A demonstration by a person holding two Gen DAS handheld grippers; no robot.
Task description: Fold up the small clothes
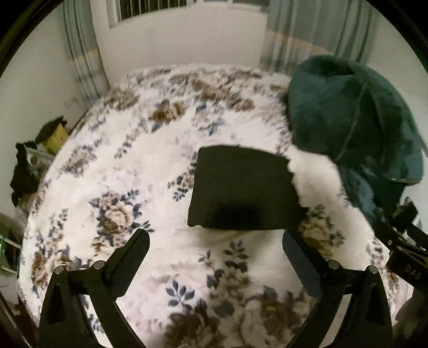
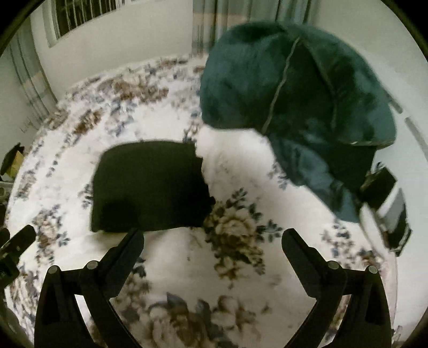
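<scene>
A black garment point(image 1: 243, 190), folded into a neat rectangle, lies flat on the floral bed cover point(image 1: 149, 166). It also shows in the right wrist view point(image 2: 149, 187). My left gripper point(image 1: 215, 241) is open and empty, just in front of the garment's near edge. My right gripper point(image 2: 212, 241) is open and empty, in front of the garment's right corner. A dark green fleece heap point(image 1: 355, 128) lies to the right of the garment and also shows in the right wrist view point(image 2: 307, 107).
The floral bed cover point(image 2: 235, 235) fills both views. A wall with a barred window point(image 1: 160, 10) and curtains point(image 1: 83, 59) stands behind the bed. Clutter and a box point(image 1: 52, 133) sit off the left edge. The right gripper's body point(image 1: 406, 246) shows at the right.
</scene>
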